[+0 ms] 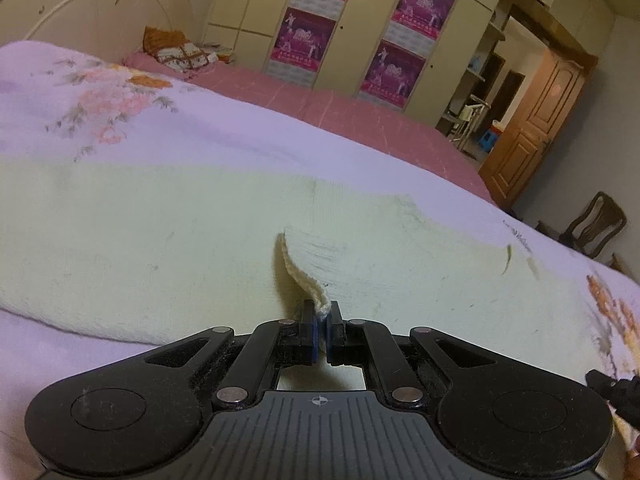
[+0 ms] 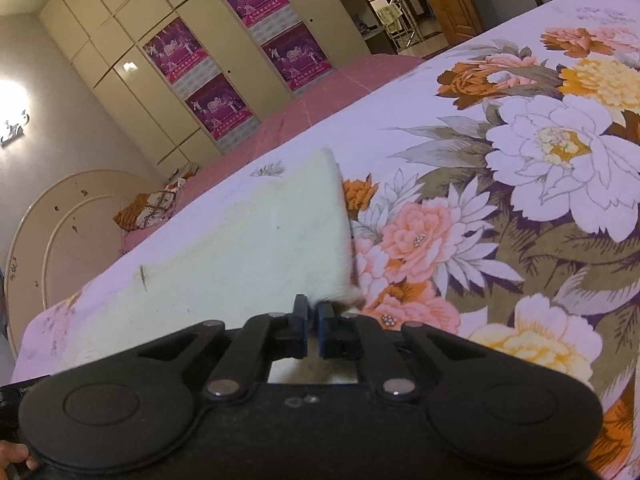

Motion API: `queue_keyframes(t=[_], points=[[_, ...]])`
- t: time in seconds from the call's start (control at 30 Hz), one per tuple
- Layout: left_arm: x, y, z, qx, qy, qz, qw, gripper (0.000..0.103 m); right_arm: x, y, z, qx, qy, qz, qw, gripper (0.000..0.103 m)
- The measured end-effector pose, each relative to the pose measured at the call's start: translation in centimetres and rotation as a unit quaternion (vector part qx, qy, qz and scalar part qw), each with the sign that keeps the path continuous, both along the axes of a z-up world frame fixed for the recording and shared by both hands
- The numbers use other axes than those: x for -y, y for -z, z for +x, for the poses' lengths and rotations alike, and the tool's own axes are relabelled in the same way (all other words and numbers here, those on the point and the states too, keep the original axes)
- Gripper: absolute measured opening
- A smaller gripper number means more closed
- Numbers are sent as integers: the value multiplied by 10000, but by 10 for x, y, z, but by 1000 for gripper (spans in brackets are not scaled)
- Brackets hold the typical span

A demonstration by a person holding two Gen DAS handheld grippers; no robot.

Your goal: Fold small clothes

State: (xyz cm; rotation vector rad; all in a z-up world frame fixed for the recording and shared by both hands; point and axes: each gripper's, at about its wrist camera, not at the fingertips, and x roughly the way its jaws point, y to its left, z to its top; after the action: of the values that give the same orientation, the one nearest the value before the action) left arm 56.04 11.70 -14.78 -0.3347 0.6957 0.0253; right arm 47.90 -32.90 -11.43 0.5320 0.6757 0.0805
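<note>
We note a bed (image 1: 360, 128) under a floral sheet (image 2: 540, 152), with a pink cover behind it and a wardrobe (image 1: 360, 20) with purple posters along the far wall.

On the sheet lies the task's thing, a pale cream knitted garment (image 1: 160, 240), spread mostly flat. In the right wrist view one of its corners (image 2: 332, 160) points toward the far side of the bed, and its near edge runs down to the claws.

Left gripper (image 1: 323, 316): clenched on a raised ribbed strip of the garment's edge (image 1: 298, 272), which stands up from the flat cloth into the pads.

Right gripper (image 2: 313, 312): jaws drawn together at the garment's near corner (image 2: 344, 292). The cloth reaches the fingertips, and we judge it pinched, though the contact itself is partly hidden.

Progress, as a judgement: no folded layer shows yet. The garment looks like a single spread sheet of knit. Both near points appear gripped, so we are at the start of the first fold. Carrying the near edge over, flattening, and any further folds remain.
</note>
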Motion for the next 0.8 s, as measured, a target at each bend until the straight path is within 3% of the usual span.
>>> queue_keyframes(t=[0.1, 0.17, 0.23, 0.33, 0.37, 0.4, 0.47, 0.5, 0.63, 0.77, 0.8], points=[[-4, -10, -10, 27, -388, 383, 9985, 13, 0, -8, -3, -48, -105, -113, 9999, 9], [-6, -23, -20, 377, -479, 624, 9962, 14, -5, -28, -19, 349, -87, -710, 9968, 22], [5, -28, -14, 408, -147, 710, 9965, 14, -13, -42, -27, 766, -239, -1205, 9895, 23], [40, -22, 4, 264, 513, 980, 9935, 14, -25, -40, -6, 615, -515, -1347, 9876, 22], [49, -19, 8, 243, 636, 1062, 9920, 23, -32, -33, 4, 497, -618, -1442, 9864, 22], [57, -13, 12, 191, 726, 1168, 9903, 38, -38, -26, 11, 404, -749, -1529, 9846, 22], [61, -2, 13, 199, 773, 1359, 9875, 40, -46, -13, 19, 167, -929, -1777, 9795, 19], [58, -1, 11, 238, 825, 1393, 9865, 39, -45, -9, 16, 254, -965, -1885, 9770, 17], [52, -12, 13, 234, 746, 1469, 9861, 40, -28, -14, 8, 303, -860, -1830, 9789, 14], [80, -24, 33, 468, 865, 1283, 9868, 40, -39, -26, 27, 675, -856, -1721, 9790, 33], [89, -24, 40, 510, 935, 1314, 9856, 40, -43, -27, 34, 717, -878, -1684, 9792, 33]])
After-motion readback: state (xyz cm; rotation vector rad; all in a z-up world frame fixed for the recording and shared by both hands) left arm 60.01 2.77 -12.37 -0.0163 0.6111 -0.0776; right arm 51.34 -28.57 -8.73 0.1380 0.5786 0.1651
